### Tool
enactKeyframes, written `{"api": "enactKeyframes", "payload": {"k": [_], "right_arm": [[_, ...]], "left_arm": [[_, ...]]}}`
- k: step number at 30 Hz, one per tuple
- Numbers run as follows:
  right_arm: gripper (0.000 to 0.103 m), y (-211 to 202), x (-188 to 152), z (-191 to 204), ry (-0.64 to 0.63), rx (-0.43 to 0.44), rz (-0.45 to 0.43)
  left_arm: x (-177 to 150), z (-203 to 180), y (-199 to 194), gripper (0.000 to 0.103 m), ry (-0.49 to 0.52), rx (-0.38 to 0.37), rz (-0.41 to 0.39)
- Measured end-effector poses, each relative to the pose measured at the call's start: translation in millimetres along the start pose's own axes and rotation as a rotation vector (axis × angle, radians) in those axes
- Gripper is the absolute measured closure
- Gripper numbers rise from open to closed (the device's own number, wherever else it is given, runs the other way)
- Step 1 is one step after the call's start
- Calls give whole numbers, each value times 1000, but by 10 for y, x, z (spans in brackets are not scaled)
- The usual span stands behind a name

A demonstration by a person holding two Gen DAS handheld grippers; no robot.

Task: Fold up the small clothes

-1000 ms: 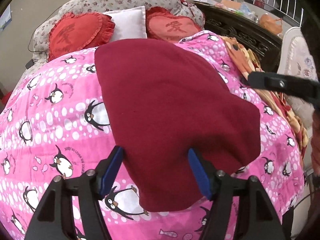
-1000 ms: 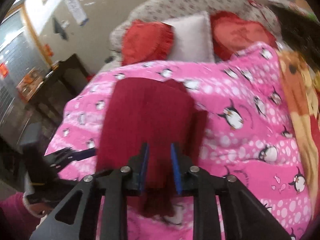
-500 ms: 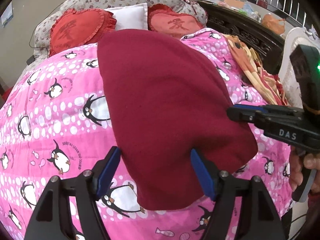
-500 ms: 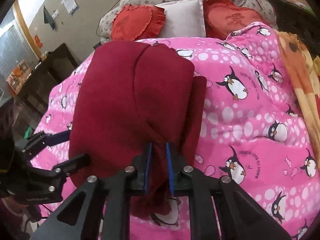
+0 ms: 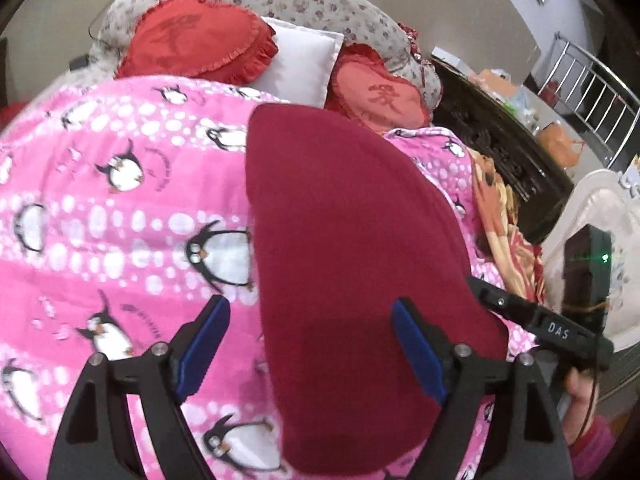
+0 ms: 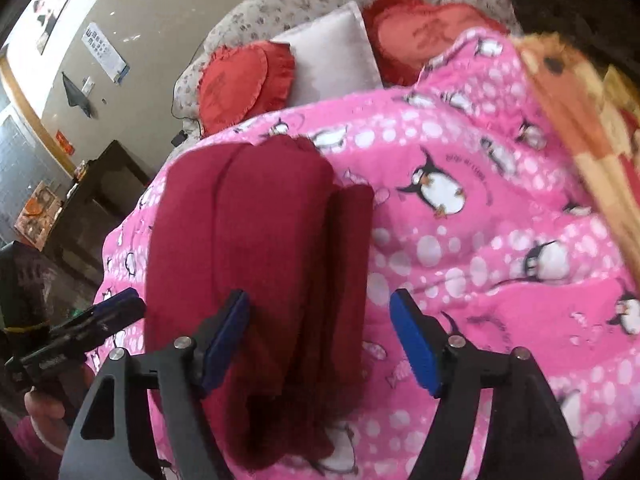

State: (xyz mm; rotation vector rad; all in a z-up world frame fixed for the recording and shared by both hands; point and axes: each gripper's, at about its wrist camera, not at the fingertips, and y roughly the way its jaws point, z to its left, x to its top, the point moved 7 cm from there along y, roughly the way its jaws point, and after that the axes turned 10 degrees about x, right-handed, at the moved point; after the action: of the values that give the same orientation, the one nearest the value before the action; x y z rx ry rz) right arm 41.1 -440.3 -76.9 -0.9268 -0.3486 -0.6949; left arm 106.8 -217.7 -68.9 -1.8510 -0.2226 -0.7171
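A dark red garment lies folded on the pink penguin blanket. In the right wrist view the garment shows stacked folds along its right side. My left gripper is open and empty, with its jaws over the garment's near left edge. My right gripper is open and empty, with its jaws on either side of the garment's near end. The right gripper also shows at the right of the left wrist view, beside the garment's edge. The left gripper shows at the left of the right wrist view.
Two red heart cushions and a white pillow lie at the head of the bed. An orange patterned blanket lies along the right side. A dark wooden table stands right of the bed, a dark cabinet left of it.
My right gripper has opened and let go of the garment's near end, which now lies on the blanket. My left gripper stayed open and shifted a little to the left.
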Motion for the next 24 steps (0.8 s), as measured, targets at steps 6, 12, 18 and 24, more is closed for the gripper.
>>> {"api": "enactKeyframes", "payload": {"k": [6,12,18,24], "right_arm": [[41,281,30,-93,96,160,4],[78,250,21,3,146,258,52],[89,-69,-74,476,80,286,57],[89,-292,-471,877,119,391,119]], "left_arm": [[-32,-93,296,10,-10,-20,33],[-10,-183,178,35,21,-57,61],[-98,-55,-313,48,15,-82,99],[-392,161,-928,48,54,-42,147]]}}
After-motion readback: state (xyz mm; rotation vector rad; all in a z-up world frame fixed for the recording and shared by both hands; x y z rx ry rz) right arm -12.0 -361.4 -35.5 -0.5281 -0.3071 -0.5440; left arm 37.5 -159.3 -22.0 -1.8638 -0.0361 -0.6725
